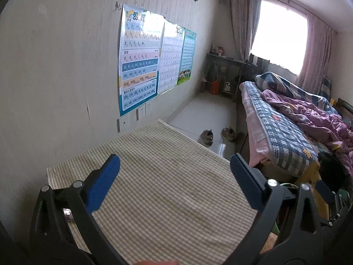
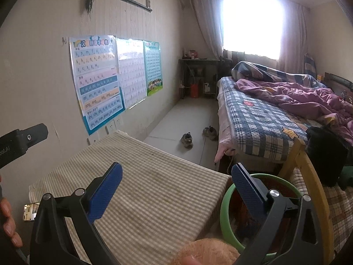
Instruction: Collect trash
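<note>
Both grippers hang above the striped tabletop (image 1: pixel 167 176), jaws spread wide and holding nothing. The left gripper (image 1: pixel 175 184) sits over its middle. The right gripper (image 2: pixel 176 187) hovers at its right edge.

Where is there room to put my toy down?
The striped cloth tabletop is bare from the wall to its far edge, bar a phone at its near-left edge. The floor between wall and bed is free, except two shoes. The bed's far side is crowded with quilts.

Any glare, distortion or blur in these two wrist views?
Left wrist view: window blown out, wall lines bowed by fisheye, left gripper sharp. Right wrist view: window glares harder, hazing the curtains; right gripper sharp.
</note>
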